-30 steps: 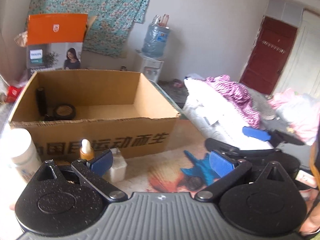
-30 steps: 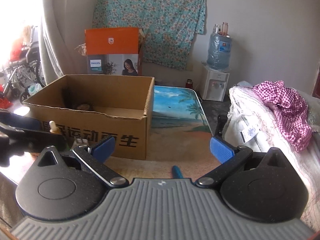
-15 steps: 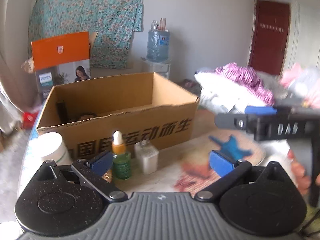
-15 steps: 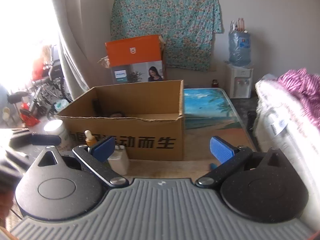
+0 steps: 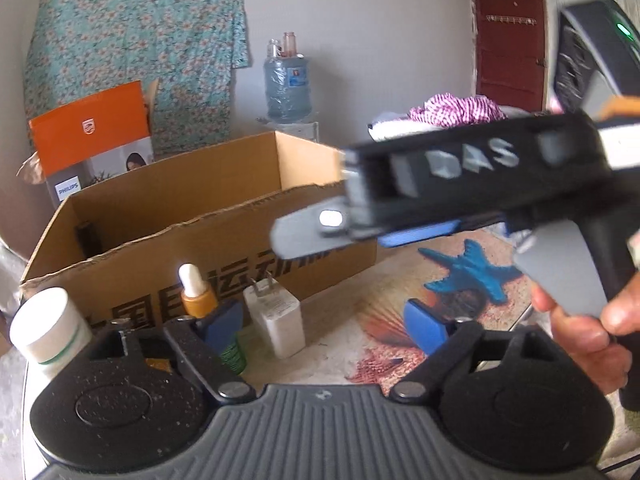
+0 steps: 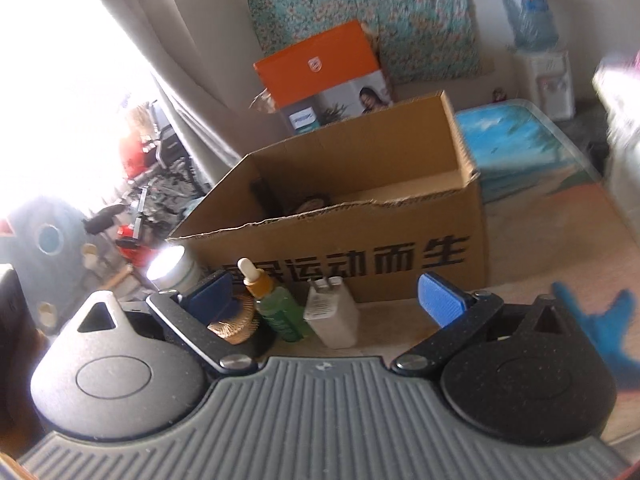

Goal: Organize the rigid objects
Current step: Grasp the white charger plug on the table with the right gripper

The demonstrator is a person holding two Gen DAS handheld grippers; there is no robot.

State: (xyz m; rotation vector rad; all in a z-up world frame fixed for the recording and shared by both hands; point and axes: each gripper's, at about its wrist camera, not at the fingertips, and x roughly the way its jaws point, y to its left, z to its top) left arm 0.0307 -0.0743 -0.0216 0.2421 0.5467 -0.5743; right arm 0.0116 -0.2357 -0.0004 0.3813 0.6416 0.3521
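Observation:
An open cardboard box [image 5: 224, 248] stands on the table, with a dark cylinder [image 5: 86, 236] inside at its left end. In front of it stand a white jar [image 5: 48, 328], an orange-and-green dropper bottle [image 5: 196, 292] and a white charger [image 5: 276, 320]. My left gripper [image 5: 324, 324] is low before them, its jaws closing, with the charger in the gap and untouched. My right gripper [image 6: 326, 298] is also closing, and the dropper bottle [image 6: 276, 308] and charger [image 6: 332, 316] sit in its gap without being pressed. A gold round object [image 6: 232, 320] lies by its left finger.
In the left wrist view the right gripper [image 5: 304, 236] crosses in front of the box, held by a hand [image 5: 580, 328]. An orange printed carton [image 5: 92, 136] stands behind the box. Bedding [image 5: 452, 112] and a water dispenser [image 5: 286, 84] lie beyond. A starfish print [image 5: 468, 272] marks the tabletop.
Both grippers have sunk toward the table and rolled, so the small items now sit between their fingers. The right gripper has swung leftward across the left wrist view.

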